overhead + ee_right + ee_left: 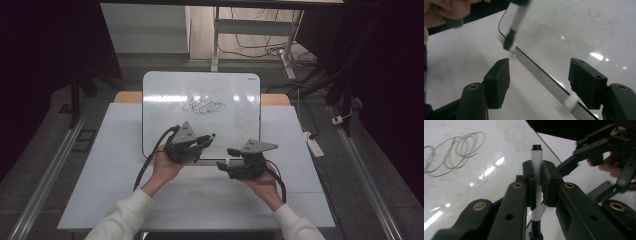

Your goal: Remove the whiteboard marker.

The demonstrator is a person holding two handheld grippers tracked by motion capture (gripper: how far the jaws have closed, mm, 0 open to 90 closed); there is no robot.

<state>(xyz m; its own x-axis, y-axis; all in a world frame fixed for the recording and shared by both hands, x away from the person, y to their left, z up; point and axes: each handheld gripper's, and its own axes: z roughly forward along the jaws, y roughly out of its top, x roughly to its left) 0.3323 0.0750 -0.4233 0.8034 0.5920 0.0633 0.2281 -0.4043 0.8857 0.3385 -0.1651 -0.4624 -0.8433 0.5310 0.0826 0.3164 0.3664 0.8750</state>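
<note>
while the left claw (pixel 537 182) pinches a light, stiff, slick marker (pixel 537 162) mid-barrel over the whiteboard (pixel 200 90) near its lower edge, the right claw (pixel 541 80) gapes empty, likely best gripping the marker's free end squarely.

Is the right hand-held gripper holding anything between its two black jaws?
No: in the right gripper view the right hand-held gripper has its jaws wide apart, with nothing between them but the whiteboard's edge beyond.

A white power strip (pixel 314 145) lies on the grey floor (pixel 370 200) beside the table (pixel 100 190).
</note>
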